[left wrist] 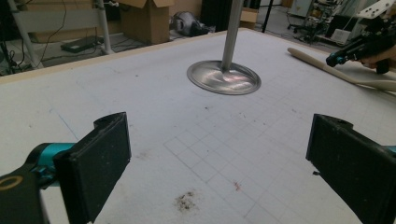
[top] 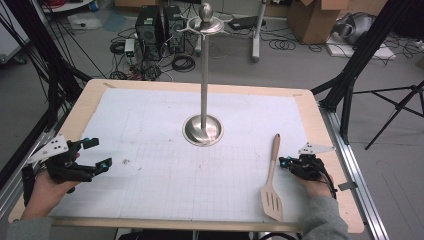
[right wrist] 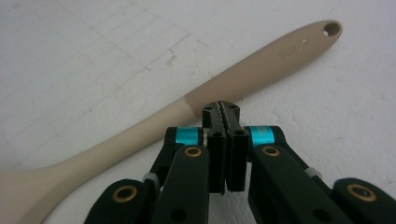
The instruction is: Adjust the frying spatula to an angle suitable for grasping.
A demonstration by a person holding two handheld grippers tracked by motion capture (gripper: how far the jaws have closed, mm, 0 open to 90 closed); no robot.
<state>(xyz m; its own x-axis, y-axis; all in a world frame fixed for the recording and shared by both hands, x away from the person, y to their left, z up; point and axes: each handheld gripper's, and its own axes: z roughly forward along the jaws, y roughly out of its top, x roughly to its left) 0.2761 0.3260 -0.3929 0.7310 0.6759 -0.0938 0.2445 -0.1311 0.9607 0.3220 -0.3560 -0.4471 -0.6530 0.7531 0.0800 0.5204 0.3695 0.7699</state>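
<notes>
Item 1, slotted spatula (top: 272, 182): beige, lying flat on my desk (top: 150, 150) at the lower right of the high view, blade toward the bottom edge, handle pointing up the frame. In the right gripper view it runs from lower left to upper right, with a hanging hole at the handle's end.

Item 2, right gripper (top: 283, 162): at the right of the high view, just beside the spatula's handle. In its own view I see both jaws pressed together with nothing between them, tips right at the handle; I cannot tell whether they touch it.

Item 3, left gripper (top: 97, 154): lower left of the high view, jaws spread wide, holding nothing, above bare gridded mat.

Item 4, steel utensil stand (top: 203, 90): centre of the desk, round base, upright pole, well apart from both grippers.
</notes>
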